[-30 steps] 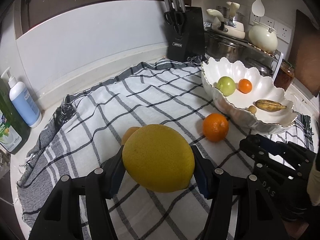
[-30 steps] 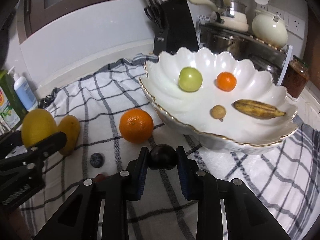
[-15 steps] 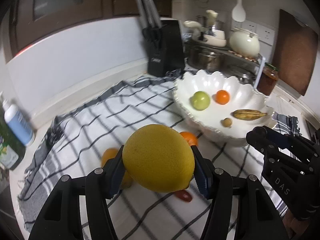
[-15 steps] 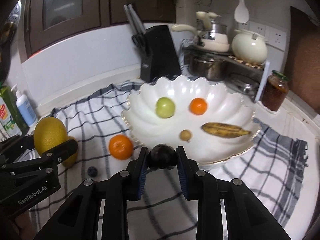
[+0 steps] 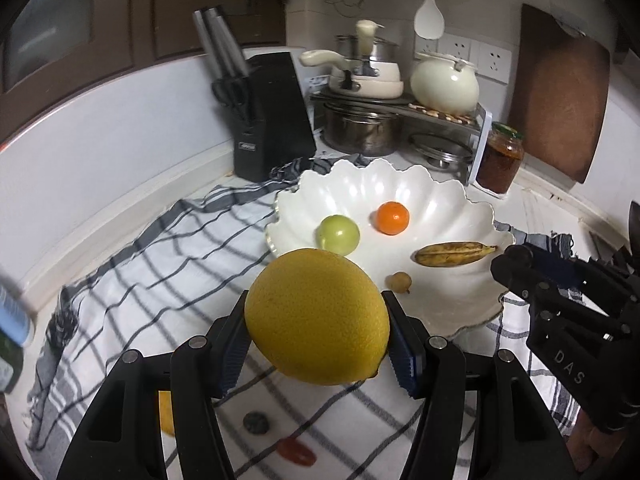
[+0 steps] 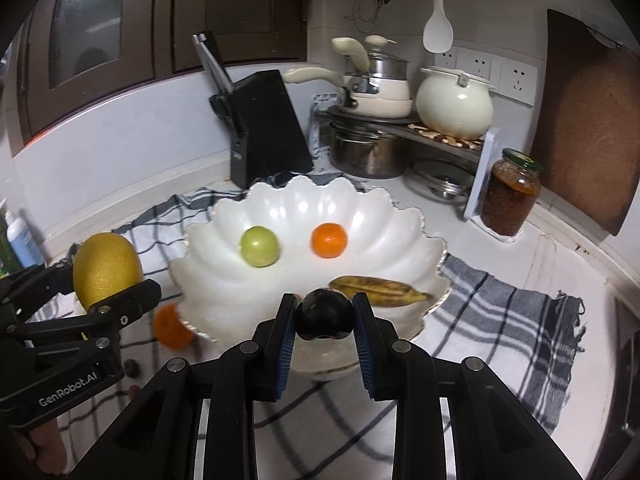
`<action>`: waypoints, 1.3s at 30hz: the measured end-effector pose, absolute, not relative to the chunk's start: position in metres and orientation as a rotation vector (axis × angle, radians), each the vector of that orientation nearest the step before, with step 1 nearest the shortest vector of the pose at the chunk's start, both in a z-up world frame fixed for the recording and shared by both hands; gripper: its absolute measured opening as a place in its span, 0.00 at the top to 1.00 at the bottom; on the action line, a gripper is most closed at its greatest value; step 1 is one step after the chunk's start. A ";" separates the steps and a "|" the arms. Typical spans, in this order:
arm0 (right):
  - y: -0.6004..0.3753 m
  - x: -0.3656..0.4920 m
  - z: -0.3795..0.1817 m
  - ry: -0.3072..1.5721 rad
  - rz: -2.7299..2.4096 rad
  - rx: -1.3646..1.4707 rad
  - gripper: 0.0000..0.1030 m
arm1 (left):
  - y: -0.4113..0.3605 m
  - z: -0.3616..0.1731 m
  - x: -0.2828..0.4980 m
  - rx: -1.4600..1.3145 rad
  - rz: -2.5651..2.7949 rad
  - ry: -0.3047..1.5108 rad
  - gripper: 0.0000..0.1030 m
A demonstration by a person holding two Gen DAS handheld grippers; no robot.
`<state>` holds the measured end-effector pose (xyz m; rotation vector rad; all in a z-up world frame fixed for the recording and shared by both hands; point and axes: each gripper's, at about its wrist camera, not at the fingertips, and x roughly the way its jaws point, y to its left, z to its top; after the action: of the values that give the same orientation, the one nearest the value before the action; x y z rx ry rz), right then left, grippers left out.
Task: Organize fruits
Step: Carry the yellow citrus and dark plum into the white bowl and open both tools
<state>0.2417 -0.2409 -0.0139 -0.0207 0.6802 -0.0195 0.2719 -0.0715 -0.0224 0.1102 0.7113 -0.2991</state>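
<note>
The left gripper is clamped on a large yellow citrus, which fills the space between its blue-padded fingers and hangs above the checked cloth. Just ahead of it and slightly to its right sits the white scalloped bowl, holding a green fruit, a small orange, a spotted banana and a small tan fruit. The right gripper is closed on a dark round fruit, held over the bowl's near rim with the banana just beyond its tips.

Only the left wrist view shows what lies on the cloth below the left gripper: a small dark berry, a red fruit and part of a yellow-orange fruit. Only the right wrist view shows a loose orange on the cloth beside the bowl's left rim.
</note>
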 end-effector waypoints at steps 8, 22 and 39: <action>-0.255 0.260 -0.023 0.717 -0.019 -0.007 0.71 | -0.091 -0.032 0.298 0.102 -0.352 0.750 0.42; -0.256 0.280 -0.041 0.782 0.036 -0.003 0.71 | -0.104 -0.050 0.311 0.139 -0.361 0.799 0.41; -0.259 0.260 -0.020 0.708 -0.107 -0.020 0.14 | -0.082 -0.026 0.287 0.165 -0.266 0.701 0.09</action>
<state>0.2603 -0.2586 -0.0197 -0.0202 0.7079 -0.1072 0.2866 -0.0824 -0.0260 0.1655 0.7006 -0.2665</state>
